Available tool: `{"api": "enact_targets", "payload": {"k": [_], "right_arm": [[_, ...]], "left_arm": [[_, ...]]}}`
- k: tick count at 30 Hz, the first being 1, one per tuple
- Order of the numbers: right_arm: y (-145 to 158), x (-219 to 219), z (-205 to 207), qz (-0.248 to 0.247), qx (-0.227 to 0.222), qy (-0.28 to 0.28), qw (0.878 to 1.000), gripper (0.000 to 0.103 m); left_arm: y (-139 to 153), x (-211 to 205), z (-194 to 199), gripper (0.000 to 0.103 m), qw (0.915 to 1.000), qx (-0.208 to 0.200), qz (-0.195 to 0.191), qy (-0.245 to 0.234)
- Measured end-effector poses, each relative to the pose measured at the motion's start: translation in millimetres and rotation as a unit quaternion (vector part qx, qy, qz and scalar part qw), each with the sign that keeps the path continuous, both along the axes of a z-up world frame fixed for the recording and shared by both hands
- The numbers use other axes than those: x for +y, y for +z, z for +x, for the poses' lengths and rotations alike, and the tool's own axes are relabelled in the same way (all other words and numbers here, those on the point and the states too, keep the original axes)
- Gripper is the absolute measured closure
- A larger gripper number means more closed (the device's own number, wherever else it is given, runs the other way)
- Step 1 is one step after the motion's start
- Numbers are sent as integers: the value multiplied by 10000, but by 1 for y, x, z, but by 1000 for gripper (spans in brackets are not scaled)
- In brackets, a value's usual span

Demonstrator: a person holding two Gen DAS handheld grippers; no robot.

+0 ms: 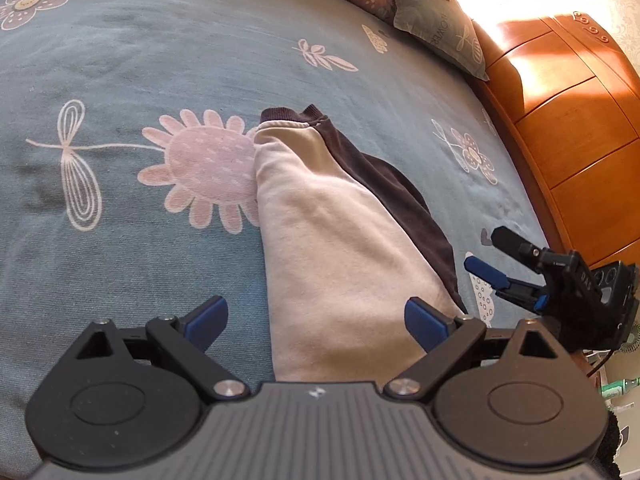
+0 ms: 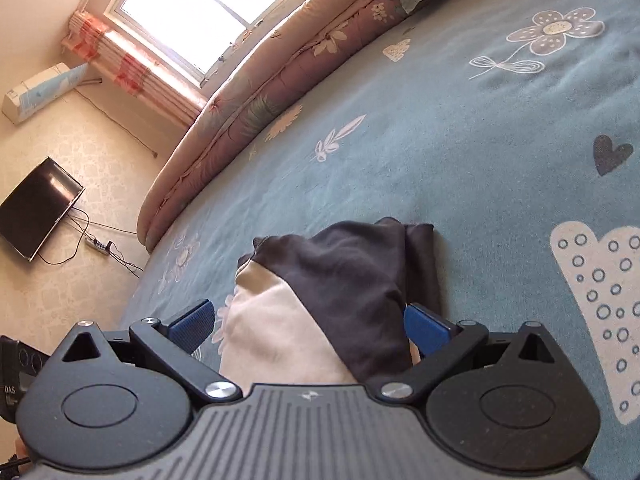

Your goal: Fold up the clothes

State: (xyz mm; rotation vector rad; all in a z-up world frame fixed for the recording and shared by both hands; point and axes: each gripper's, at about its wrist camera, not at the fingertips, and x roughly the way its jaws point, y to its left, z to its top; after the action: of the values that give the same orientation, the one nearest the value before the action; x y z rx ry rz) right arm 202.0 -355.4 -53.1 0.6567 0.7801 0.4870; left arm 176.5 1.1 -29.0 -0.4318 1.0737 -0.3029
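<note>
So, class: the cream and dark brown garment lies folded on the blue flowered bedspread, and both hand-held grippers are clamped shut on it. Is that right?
Not quite. The garment does lie on the bedspread, but neither hand-held gripper is shut on it. The left wrist view shows the left hand-held gripper open, jaws wide either side of the cloth, and the right hand-held gripper open beside it.

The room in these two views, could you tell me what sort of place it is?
Most likely a home bedroom: a bed under a blue floral blanket, a pillow beside a rolled quilt, and a wooden headboard.
</note>
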Motion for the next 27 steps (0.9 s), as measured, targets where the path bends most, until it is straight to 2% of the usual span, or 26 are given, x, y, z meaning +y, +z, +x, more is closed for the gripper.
{"api": "enact_targets", "payload": {"k": [4, 9, 12, 16, 21, 27], "right_arm": [[2, 24, 28, -86, -65, 399, 9991, 0], [-20, 30, 30, -473, 438, 564, 9963, 0], [-20, 2, 11, -5, 523, 329, 9981, 0], [-22, -26, -4, 152, 628, -6, 9979, 0], [-39, -35, -6, 242, 965, -52, 9950, 0], [-54, -43, -6, 762, 1091, -25, 9911, 0]], "left_arm": [[-7, 8, 10, 8, 9998, 95, -58, 181], [-14, 15, 17, 8, 9995, 160, -137, 256], [-19, 15, 23, 8, 9992, 185, -250, 235], [-28, 6, 32, 8, 9985, 93, -528, 129], [-36, 7, 41, 8, 9978, 62, -605, 270], [-53, 15, 57, 8, 9939, 257, -1035, 281]]}}
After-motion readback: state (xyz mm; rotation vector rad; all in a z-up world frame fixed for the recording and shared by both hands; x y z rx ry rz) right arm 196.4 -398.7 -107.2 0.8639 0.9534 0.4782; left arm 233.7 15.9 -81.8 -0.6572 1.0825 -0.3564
